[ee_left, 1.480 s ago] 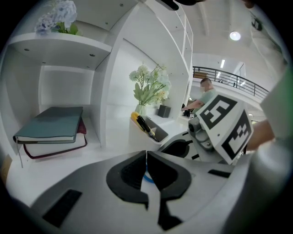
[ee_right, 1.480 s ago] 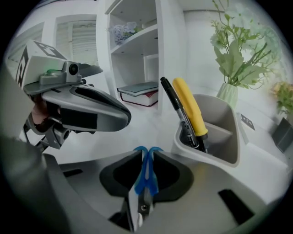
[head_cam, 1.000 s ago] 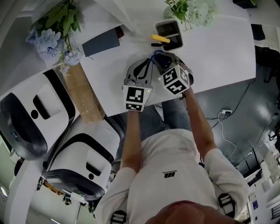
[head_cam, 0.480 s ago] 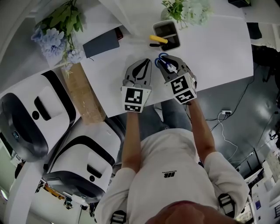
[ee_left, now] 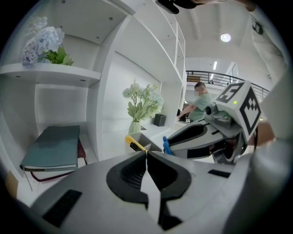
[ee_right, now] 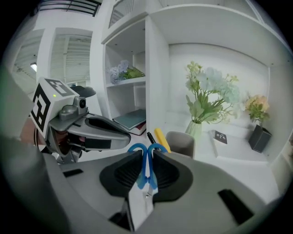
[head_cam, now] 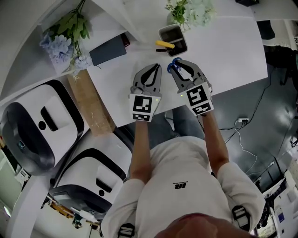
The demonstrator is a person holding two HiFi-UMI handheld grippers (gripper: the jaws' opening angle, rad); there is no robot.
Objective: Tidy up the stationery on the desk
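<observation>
Blue-handled scissors [ee_right: 137,147] sit clamped between the pads of my right gripper [ee_right: 146,156], loops sticking out past the tips; its jaws have just been closing slightly tighter on them. In the head view that gripper [head_cam: 176,68] hovers over the white desk [head_cam: 233,51] just short of the grey pen holder [head_cam: 161,32]. The holder has a yellow utility knife [head_cam: 165,44] and a black pen in it. My left gripper [head_cam: 157,68] is alongside, shut with nothing between its pads [ee_left: 137,171]. The scissors [ee_left: 166,148] show beside it.
A teal notebook [head_cam: 108,50] lies on a shelf at the back left, under blue flowers [head_cam: 58,46]. A vase of pale flowers [head_cam: 191,11] stands behind the holder. A wooden board [head_cam: 91,104] and white machines [head_cam: 32,130] lie left of the desk.
Both grippers have risen and moved forward towards the pen holder. The right one tilted so the scissors point ahead, and it came up more than the left.
</observation>
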